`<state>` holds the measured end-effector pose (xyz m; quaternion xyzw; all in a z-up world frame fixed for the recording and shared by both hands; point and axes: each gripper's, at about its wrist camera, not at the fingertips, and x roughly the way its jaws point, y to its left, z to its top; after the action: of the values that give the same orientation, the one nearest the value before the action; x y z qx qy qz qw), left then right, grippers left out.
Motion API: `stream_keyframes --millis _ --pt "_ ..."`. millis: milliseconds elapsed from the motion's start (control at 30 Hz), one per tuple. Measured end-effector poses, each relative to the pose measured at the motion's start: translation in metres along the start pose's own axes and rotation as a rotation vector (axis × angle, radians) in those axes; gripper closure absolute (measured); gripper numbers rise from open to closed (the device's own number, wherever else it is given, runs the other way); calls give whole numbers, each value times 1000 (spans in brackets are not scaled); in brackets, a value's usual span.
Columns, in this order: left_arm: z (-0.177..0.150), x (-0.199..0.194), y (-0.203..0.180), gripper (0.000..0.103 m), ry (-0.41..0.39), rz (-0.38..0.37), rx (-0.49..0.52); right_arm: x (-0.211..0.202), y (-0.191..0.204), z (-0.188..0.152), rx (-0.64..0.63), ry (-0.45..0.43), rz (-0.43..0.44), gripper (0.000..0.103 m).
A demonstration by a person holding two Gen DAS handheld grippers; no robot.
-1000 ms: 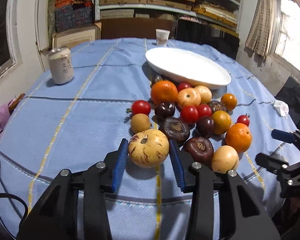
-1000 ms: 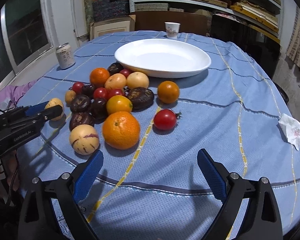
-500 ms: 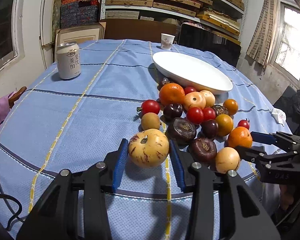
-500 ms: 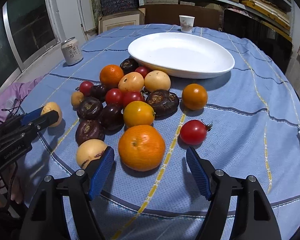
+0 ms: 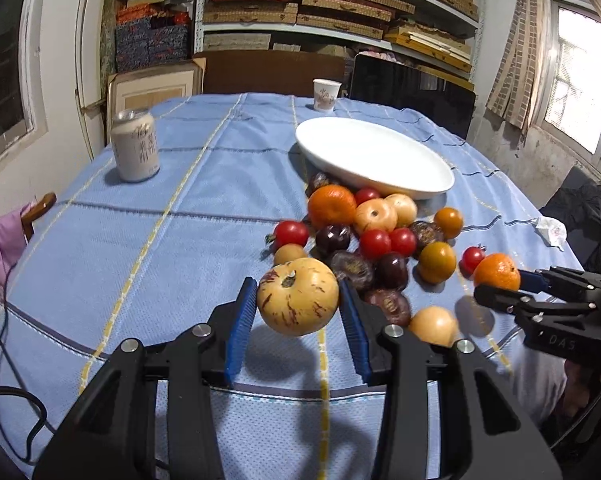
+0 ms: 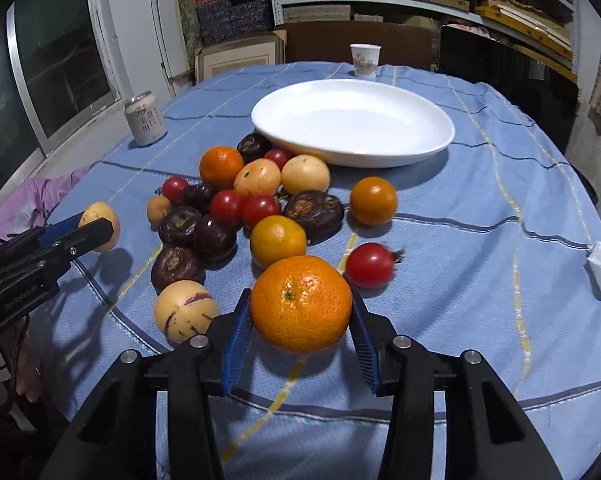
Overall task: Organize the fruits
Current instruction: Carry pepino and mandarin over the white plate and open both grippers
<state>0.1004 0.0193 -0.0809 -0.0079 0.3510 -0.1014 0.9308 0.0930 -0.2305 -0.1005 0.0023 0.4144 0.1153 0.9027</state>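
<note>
left wrist view: your left hand-held gripper (image 5: 298, 312) pinches the speckled yellow fruit (image 5: 297, 297), lifted clear of the surface (image 5: 180, 216), as its shadow shows. right wrist view: your right hand-held gripper (image 6: 300, 320), jaws just closing, clamps the large orange (image 6: 301, 303) at its widest girth, likely against slipping. both fruits sit near the pile, short of the empty white plate (image 6: 352, 122), presumably their destination.

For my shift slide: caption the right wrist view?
Right tool closed on a large orange, white plate empty beyond the fruit pile.
</note>
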Motion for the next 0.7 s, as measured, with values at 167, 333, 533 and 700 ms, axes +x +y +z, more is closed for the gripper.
stream_keyframes --millis 167,333,533,700 --pt "14 -13 -12 62 -22 13 27 -21 -14 6 -9 -54 -43 56" --pt "26 -18 -16 62 -35 22 39 -31 -40 12 30 -82 -95 56" --pt "50 -16 -21 62 -50 6 51 -37 -59 27 37 -110 -123 56" --pt "78 -3 -31 62 -64 -2 86 -33 -70 57 24 -134 -124 56"
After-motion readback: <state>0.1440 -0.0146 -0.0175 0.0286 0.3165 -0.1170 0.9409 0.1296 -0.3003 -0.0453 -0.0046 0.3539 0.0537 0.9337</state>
